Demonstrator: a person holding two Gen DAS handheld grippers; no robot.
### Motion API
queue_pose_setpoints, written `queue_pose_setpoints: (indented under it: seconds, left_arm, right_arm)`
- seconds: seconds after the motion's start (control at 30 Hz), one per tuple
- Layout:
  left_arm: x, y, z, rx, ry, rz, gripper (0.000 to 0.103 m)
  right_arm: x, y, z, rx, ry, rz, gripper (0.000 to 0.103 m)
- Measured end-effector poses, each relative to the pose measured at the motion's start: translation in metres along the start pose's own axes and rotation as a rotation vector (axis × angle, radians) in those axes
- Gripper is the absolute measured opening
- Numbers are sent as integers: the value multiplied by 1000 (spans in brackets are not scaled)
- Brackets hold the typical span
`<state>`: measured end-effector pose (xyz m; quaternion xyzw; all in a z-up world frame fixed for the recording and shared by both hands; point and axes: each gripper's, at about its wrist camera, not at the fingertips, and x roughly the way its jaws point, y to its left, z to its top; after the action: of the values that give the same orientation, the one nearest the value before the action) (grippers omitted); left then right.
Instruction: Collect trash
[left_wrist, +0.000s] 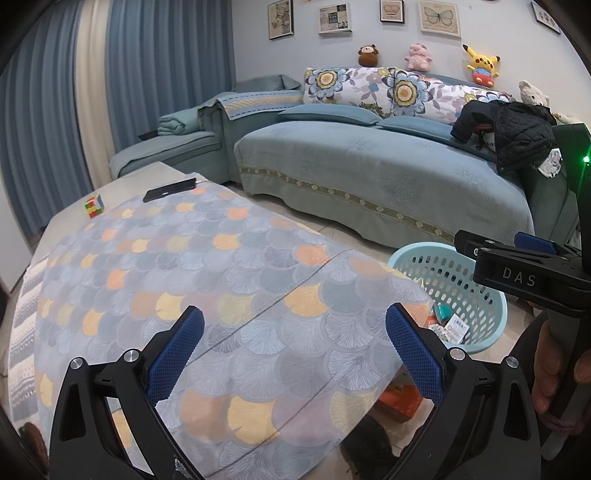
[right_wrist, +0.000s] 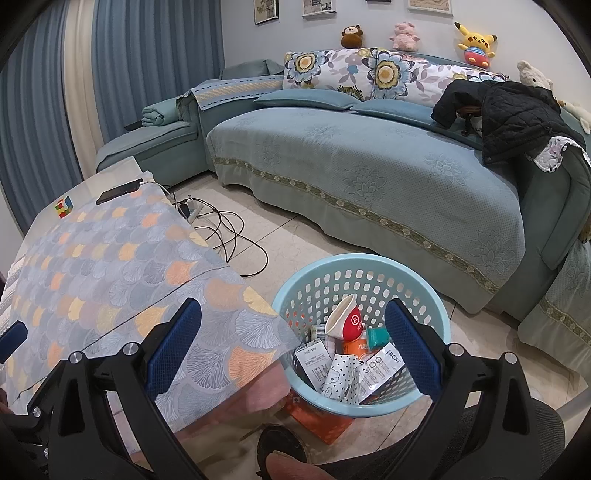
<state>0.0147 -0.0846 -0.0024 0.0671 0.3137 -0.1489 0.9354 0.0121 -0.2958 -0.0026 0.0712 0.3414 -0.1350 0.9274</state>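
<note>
**Both tongs empty, trash piled in the blue basket**

A long blue sofa (right_wrist: 369, 177) curves along the far wall, with flowered cushions (right_wrist: 343, 70) against its back, soft toys (right_wrist: 474, 38) along the top and a dark quilted jacket (right_wrist: 517, 118) thrown over its right end. Blue curtains (left_wrist: 162, 74) hang at the left.

Nearer, a table (left_wrist: 147, 177) is covered by a cloth (left_wrist: 221, 288) with a fan-scale pattern in grey, orange and yellow. At its far end lie a dark phone (left_wrist: 170, 189) and, just to the left of it, a colour cube (left_wrist: 94, 206). Black cables (right_wrist: 229, 229) tangle on the tiled floor beyond the table's corner.

The light blue basket (right_wrist: 424, 284) stands on the floor just beside the near right corner of the table. In it lies the trash (right_wrist: 351, 354): a red and white paper cup (right_wrist: 345, 319) tilted on its side, small white boxes, a teal packet and some dotted paper. An orange box (right_wrist: 321, 424) lies on the floor, partly under the basket.

The left gripper (left_wrist: 294, 328) hovers above the cloth, its blue-padded fingers spread wide with nothing between them. The right gripper (right_wrist: 293, 321) hangs above the table's edge and the basket's rim, likewise spread wide and empty.
</note>
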Motion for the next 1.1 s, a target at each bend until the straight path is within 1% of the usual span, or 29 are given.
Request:
queue_pose_setpoints:
  seconds: [0.6, 1.1]
  left_arm:
    - [-1, -2, 1, 0, -4, -2, 95]
    - [-11, -4, 2, 48, -75, -10, 95]
  right_arm:
    - [1, -1, 0, -4, 3, 4, 95]
    - [1, 1, 0, -3, 4, 4, 95]
